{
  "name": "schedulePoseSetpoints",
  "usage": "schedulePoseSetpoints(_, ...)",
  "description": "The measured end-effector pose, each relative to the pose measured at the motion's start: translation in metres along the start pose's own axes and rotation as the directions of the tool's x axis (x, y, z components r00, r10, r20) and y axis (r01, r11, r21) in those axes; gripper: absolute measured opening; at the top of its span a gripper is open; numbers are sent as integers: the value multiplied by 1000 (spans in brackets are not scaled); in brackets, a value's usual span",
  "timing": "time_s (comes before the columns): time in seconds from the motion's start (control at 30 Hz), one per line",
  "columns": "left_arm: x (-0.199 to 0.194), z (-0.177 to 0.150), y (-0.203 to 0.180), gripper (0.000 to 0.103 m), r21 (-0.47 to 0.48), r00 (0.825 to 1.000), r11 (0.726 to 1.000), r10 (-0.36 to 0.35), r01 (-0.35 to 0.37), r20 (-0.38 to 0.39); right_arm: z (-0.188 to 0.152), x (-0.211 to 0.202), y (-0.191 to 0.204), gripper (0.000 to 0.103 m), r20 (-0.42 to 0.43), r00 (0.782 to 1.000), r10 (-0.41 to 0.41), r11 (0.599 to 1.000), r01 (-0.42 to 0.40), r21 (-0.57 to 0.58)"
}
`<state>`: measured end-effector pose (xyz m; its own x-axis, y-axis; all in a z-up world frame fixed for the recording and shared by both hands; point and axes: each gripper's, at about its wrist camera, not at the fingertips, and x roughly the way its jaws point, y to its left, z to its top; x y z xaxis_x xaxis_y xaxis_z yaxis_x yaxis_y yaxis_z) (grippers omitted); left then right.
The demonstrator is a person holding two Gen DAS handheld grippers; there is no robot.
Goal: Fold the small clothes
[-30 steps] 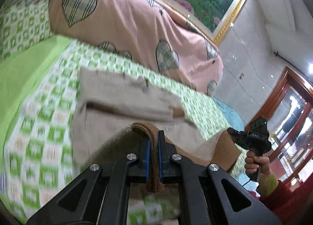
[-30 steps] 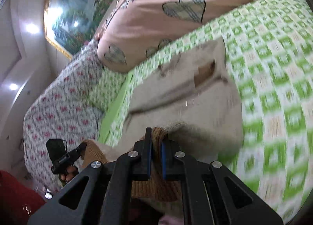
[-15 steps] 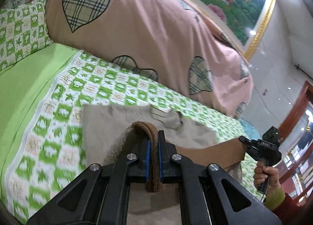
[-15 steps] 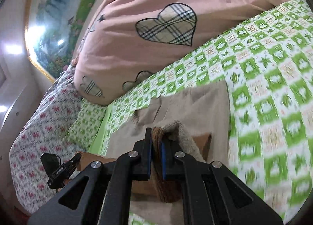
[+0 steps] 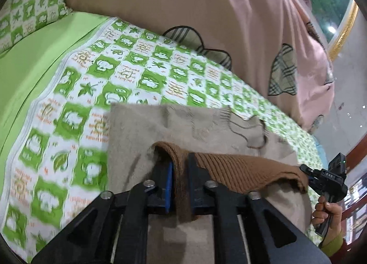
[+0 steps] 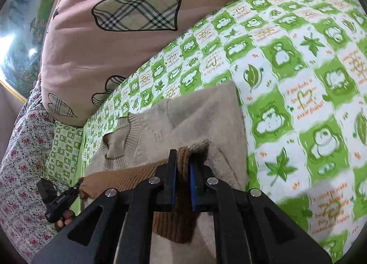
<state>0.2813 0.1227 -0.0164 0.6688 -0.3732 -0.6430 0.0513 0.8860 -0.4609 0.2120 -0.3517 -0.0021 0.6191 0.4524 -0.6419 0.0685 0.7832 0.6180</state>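
**Left wrist view: one sweater, two tongs, hem brought over the body**

Left wrist view shows the left tongs (image 5: 180, 167) with the brown ribbed hem (image 5: 243, 172) of a single beige sweater (image 5: 146, 131) between the blue pads; the jaws are opening, and the knit still hangs in the gap. The right tongs (image 6: 182, 170) stand the same way on the hem's other end, jaws opening with brown knit between them. In the left view the right tongs appear at the far right, gripped by a hand (image 5: 325, 215) in a red sleeve with a yellow-green cuff.

The sweater lies flat on the bed's green-and-white checked sheet (image 5: 68, 108), neckline (image 6: 117, 147) toward one pink quilt (image 5: 206, 12) with plaid hearts. One checked pillow (image 5: 27, 12) sits at the sheet's far corner. No containers are in view.
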Motion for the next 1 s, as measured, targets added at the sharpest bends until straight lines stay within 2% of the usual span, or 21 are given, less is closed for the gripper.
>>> schedulePoseSetpoints(0.07, -17, -16, -11, 38, 27, 1000, 999, -17, 17, -13, -8, -23, 9, 30, 56, 998, -28, 998, 31, -49)
schedulePoseSetpoints(0.1, -24, -26, -18, 40, 38, 999, 999, -27, 27, -18, -13, -33, 14, 38, 79, 996, -33, 997, 39, -71)
schedulePoseSetpoints(0.17, -36, -48, -34, 42, 64, 996, 995, -72, 75, -45, -30, -51, 30, 40, 97, 995, -11, 991, 24, -132)
schedulePoseSetpoints(0.2, -38, -59, -43, 43, 77, 994, 993, -90, 95, -63, -41, -54, 40, 40, 78, 997, 15, 984, 0, -181)
schedulePoseSetpoints(0.23, -38, -68, -52, 45, 87, 991, 990, -105, 112, -81, -50, -53, 49, 40, 49, 998, 34, 974, -23, -226)
schedulePoseSetpoints(0.3, -28, -84, -72, 45, 118, 979, 979, -147, 164, -141, -74, -38, 73, 40, -65, 996, 56, 935, -76, -348)
schedulePoseSetpoints(0.37, -10, -89, -89, 45, 171, 975, 973, -124, 156, -185, -91, -12, 92, 40, -178, 983, 47, 889, -123, -441)
schedulePoseSetpoints(0.43, 5, -86, -94, 45, 225, 977, 966, -78, 124, -201, -94, 13, 100, 40, -258, 966, 22, 863, -149, -483)
schedulePoseSetpoints(0.5, 21, -72, -85, 42, 229, 975, 967, -60, 109, -213, -84, 40, 98, 40, -305, 952, -41, 860, -122, -496)
schedulePoseSetpoints(0.53, 26, -63, -78, 33, 219, 974, 969, -64, 112, -216, -75, 51, 93, 36, -310, 948, -67, 862, -101, -496)
schedulePoseSetpoints(0.57, 31, -49, -69, 30, 212, 976, 971, -62, 106, -207, -62, 61, 88, 35, -305, 949, -74, 868, -89, -488)
schedulePoseSetpoints(0.63, 34, -28, -56, 30, 227, 987, 973, 6, 32, -163, -35, 69, 79, 33, -241, 965, -100, 882, -26, -470)
schedulePoseSetpoints(0.67, 36, -16, -47, 30, 222, 988, 975, 25, 9, -149, -17, 72, 71, 33, -168, 972, -163, 885, 69, -461)
schedulePoseSetpoints(0.73, 37, 2, -28, 32, 191, 992, 981, 47, -24, -119, 7, 71, 54, 35, -61, 974, -218, 904, 178, -388)
schedulePoseSetpoints(0.77, 36, 10, -18, 33, 180, 990, 979, 108, -91, -87, 19, 67, 41, 35, -40, 981, -188, 936, 166, -311)
schedulePoseSetpoints(0.8, 34, 13, -10, 33, 162, 989, 981, 123, -109, -79, 26, 61, 32, 35, -17, 984, -179, 951, 168, -261)
schedulePoseSetpoints(0.87, 24, 13, 4, 32, 97, 993, 992, 89, -82, -72, 29, 45, 23, 35, 33, 978, -206, 955, 208, -210)
schedulePoseSetpoints(1.0, -10, -12, -6, 38, 70, 994, 993, 99, -96, -38, 5, 9, 24, 37, 49, 986, -160, 963, 167, -213)
